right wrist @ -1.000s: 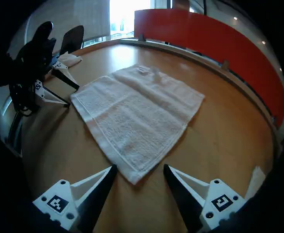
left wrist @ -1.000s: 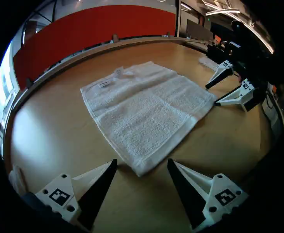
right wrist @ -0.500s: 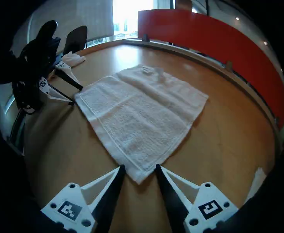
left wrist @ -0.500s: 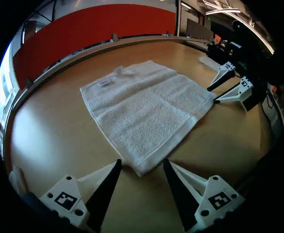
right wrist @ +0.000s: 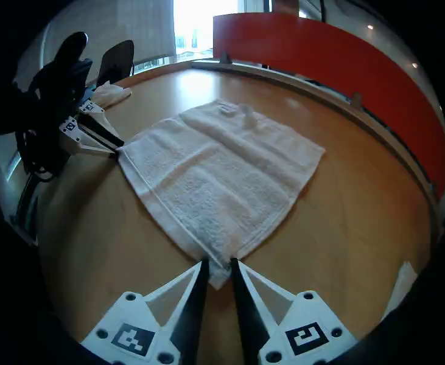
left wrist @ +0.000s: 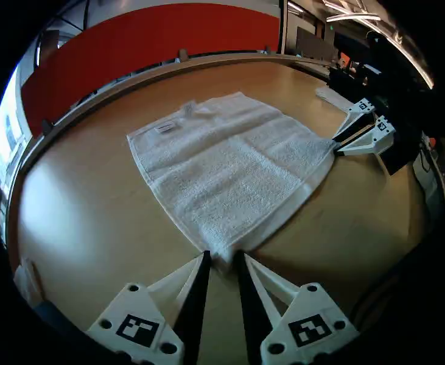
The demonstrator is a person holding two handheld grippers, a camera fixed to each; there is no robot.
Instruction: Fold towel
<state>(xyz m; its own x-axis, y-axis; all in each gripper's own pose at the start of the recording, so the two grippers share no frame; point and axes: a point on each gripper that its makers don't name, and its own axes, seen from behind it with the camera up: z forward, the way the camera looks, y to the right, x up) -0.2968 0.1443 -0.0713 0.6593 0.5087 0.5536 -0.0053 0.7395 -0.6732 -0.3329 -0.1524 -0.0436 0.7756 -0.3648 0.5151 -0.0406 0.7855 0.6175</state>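
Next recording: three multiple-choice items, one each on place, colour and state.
1. The towel lies: A) flat on the wooden table; B) over a chair; C) in a basket.
2. The panel behind the table is: A) blue; B) red; C) green.
3. The left gripper is: A) wide open; B) shut on a towel corner; C) holding a cup.
Answers: 1 A, the towel spreads on the table; 2 B, the panel is red; 3 B, both fingers pinch the corner.
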